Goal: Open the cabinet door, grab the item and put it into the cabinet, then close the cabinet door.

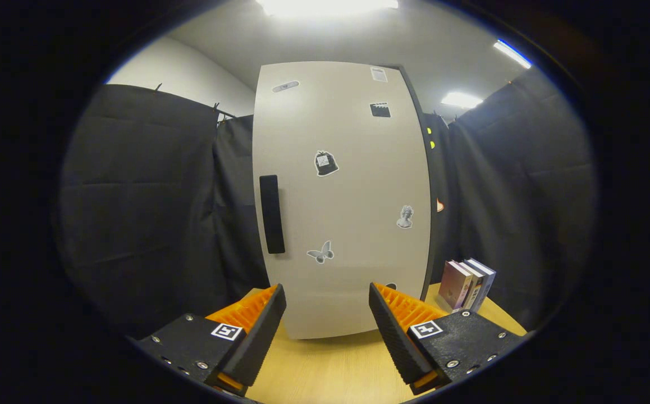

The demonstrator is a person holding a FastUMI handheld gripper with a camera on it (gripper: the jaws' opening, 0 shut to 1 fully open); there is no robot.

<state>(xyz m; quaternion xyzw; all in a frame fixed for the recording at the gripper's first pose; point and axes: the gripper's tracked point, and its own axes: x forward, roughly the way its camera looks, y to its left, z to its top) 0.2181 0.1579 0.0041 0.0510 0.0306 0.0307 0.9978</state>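
Black cloth booth wall point(151, 213) surrounds the scene on both sides, hanging in folds, with white ceiling and bright strip lights above. Tall off-white cabinet point(347, 196) stands upright on the light wooden tabletop point(330, 365), straight ahead of the fingers. Its flat pale cabinet door point(358, 280) is closed, flush across the front, with a dark edge running down its right side. Vertical black rectangular handle point(272, 214) sits near the door's left edge, about mid-height. Small stickers dot the door: a butterfly point(320, 253) low centre, a bust figure point(405, 217) toward the right, a dark bell-like shape point(325, 163) in the middle, a black clapperboard-like square point(380, 110) higher up.

Small stack of upright books point(466, 285), pinkish and pale covers, spines pressed together, stands on the tabletop just right of the cabinet, beyond the right finger. This is the item, still outside the cabinet.

Gripper point(328, 314) is held low over the tabletop, fingers spread wide apart, nothing between them, touching nothing. The cabinet's lower front shows through the gap. Each finger base carries a small square black-and-white marker tag point(227, 331).
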